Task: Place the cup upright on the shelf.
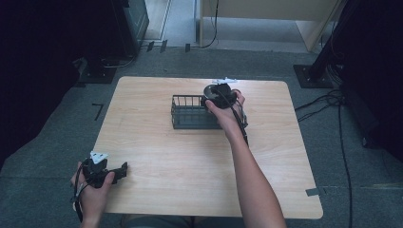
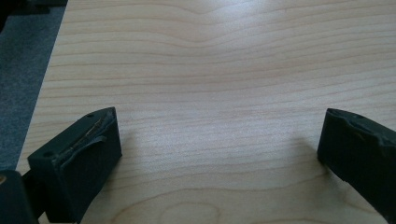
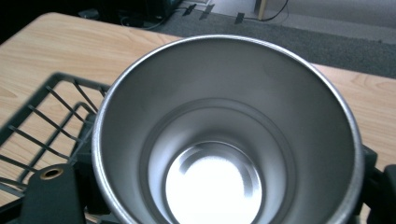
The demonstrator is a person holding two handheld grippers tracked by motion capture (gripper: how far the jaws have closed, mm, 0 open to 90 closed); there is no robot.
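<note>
Setting: a pale wooden table (image 1: 190,156) seen from above, on grey carpet, with a person's forearms reaching in from the near edge.

Cup: a shiny steel cup (image 3: 224,140), empty and mouth up, is held at the right end of a dark wire basket (image 1: 190,112). In the right gripper view its open mouth faces the camera and the bright round bottom shows inside. Whether its base already rests on the basket floor cannot be told.

Basket: it sits near the middle of the table, toward the far side; its thin bars and rim (image 3: 51,88) show at the left of the cup.

Right gripper: the right gripper (image 1: 219,95) is over the basket's right end, its jaws clamped on the cup from either side.

Left gripper: the left gripper (image 1: 102,172) rests at the near left corner of the table, well apart from the basket. Its jaws stand wide apart with nothing between them, bare wood below.

Step in hand: by the look of it, the cup is being placed into the basket.

Next move: it likely calls for lowering the cup straight down until its base sits flat inside the wire walls, clear of the rim, then parting the jaws and lifting away without tipping it. The left gripper has no evident part in this.
</note>
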